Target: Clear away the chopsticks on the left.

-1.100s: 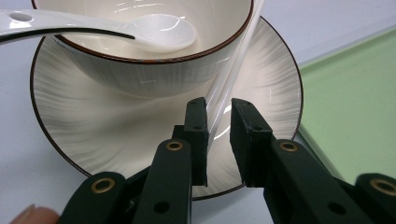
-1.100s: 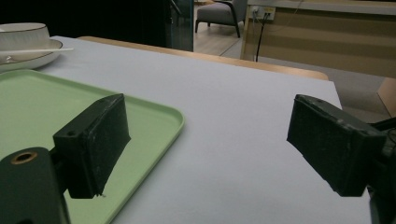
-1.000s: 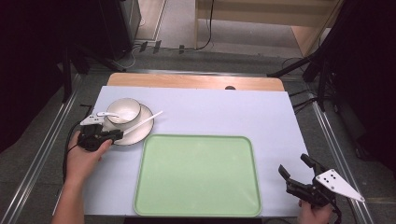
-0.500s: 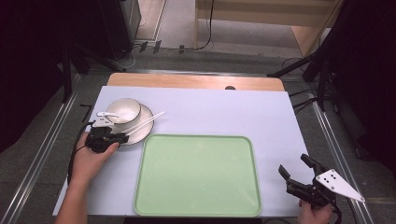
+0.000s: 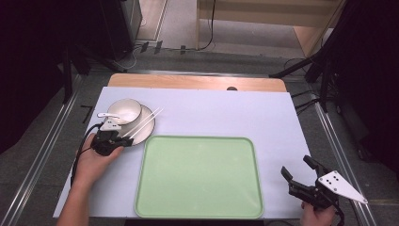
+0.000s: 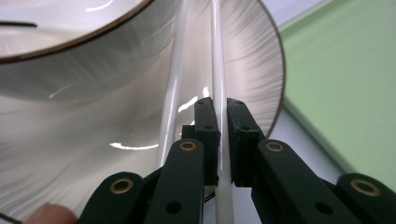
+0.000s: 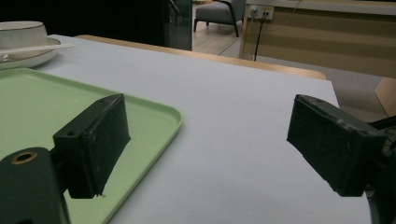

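White and glossy, the pair of chopsticks [image 5: 143, 123] lies slanted across the plate [image 5: 147, 126], just left of the green tray [image 5: 200, 176]'s far-left corner; I take the tray as the landmark. The left gripper [image 6: 223, 140] has just been closing, and in the left gripper view its pads are clenched on one chopstick [image 6: 218, 70], while the second stick [image 6: 173, 88] runs alongside, outside the jaws.

That is the main risk as I judge it: a lift now would likely bring up a single stick and leave its partner on the plate, or drag it off the rim onto the tabletop [image 5: 226, 113]. The sticks look smooth and thin, so the held one may also swivel or slide between the pads if the hand tilts. The bowl [image 5: 123, 111] stands on the same plate, farther from the tray than the sticks, with a white spoon [image 5: 109, 114] resting in it; a sideways pull could nudge the bowl or the plate.

The plate is pale with a thin dark rim and a fine brushed pattern, and the tray beside it holds nothing. The right gripper [image 7: 208, 144] hovers off the tray's near-right corner, jaws spread wide with nothing between them.
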A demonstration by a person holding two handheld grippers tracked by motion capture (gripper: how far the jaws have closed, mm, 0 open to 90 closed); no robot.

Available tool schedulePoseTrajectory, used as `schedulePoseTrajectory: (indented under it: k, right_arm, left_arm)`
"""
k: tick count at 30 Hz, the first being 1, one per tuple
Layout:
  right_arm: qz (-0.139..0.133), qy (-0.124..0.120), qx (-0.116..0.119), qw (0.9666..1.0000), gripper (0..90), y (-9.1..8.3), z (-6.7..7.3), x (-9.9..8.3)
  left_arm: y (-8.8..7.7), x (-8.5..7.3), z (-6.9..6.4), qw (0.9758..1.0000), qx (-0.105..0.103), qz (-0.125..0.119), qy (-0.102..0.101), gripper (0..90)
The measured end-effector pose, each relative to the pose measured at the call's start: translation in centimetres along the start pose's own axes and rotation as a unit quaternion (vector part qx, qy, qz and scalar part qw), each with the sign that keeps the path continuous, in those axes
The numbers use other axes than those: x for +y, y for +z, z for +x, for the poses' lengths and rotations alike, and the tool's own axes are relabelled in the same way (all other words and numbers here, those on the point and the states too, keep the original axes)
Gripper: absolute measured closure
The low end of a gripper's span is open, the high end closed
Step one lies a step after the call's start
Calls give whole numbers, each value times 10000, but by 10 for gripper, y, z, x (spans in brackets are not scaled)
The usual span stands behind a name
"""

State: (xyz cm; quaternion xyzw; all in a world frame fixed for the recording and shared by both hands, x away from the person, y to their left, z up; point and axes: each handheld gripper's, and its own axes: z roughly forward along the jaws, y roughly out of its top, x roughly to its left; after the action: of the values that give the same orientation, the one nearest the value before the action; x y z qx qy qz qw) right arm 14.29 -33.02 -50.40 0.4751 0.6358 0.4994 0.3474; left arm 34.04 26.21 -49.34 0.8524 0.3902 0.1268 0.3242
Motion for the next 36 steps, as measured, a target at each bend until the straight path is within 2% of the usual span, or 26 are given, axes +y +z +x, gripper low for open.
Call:
schedulePoseTrajectory:
  k: [2,3,4,5,8,9,10,12,15,16,17,18,19,20,22,23,25,32,36]
  right_arm:
    - [-5,18,3,10000,127,0,0,0]
    - [-11,15,4,10000,127,0,0,0]
    - [-21,-6,-1,10000,127,0,0,0]
    - [-21,-6,-1,10000,127,0,0,0]
    - [-16,17,0,10000,127,1,0,1]
    - [-29,2,-2,10000,127,1,0,1]
    - [-29,2,-2,10000,127,1,0,1]
    - [-48,-1,3,10000,127,1,0,2]
    - [-68,-7,3,10000,127,1,0,3]
    - [-72,5,4,10000,127,1,0,3]
    - [-82,-1,7,10000,127,1,0,3]
    - [-78,1,15,10000,127,2,0,3]
    - [-79,6,20,10000,127,2,0,3]
    - [-79,6,20,10000,127,2,0,3]
    - [-84,5,24,10000,127,3,0,3]
    - [-76,-4,44,10000,127,4,0,4]
    - [-73,-11,46,10000,127,5,1,4]
    - [-54,-47,69,10000,127,7,3,4]
    - [-41,-29,70,10000,127,8,3,4]
  left_arm:
    - [-3,3,-6,10000,-5,-36,80,852]
    - [-7,7,-14,9999,-101,-84,51,852]
    - [-7,7,-14,9999,-101,-84,51,852]
    - [-8,8,-20,9998,-142,-107,87,852]
    - [-8,9,-42,9996,-198,-74,212,852]
    - [-7,7,-58,9993,-297,-29,215,852]
    - [-7,7,-58,9993,-297,-29,215,852]
    - [-6,4,-72,9992,-343,34,217,852]
    - [-5,-1,-91,9993,-374,70,31,852]
    - [-6,-6,-102,9989,-456,54,-98,852]
    - [-6,-9,-108,9988,-463,84,-132,852]
    - [-6,-9,-108,9988,-463,84,-132,852]
    - [-7,-16,-117,9981,-551,111,-261,851]
    - [-7,-16,-117,9981,-551,111,-261,852]
    - [-7,-23,-125,9977,-572,159,-336,851]
    - [-6,-30,-131,9974,-557,233,-382,851]
    - [-3,-35,-135,9973,-502,331,-421,851]
    - [1,-37,-136,9961,-564,277,-615,849]
    - [1,-37,-136,9960,-569,278,-633,846]
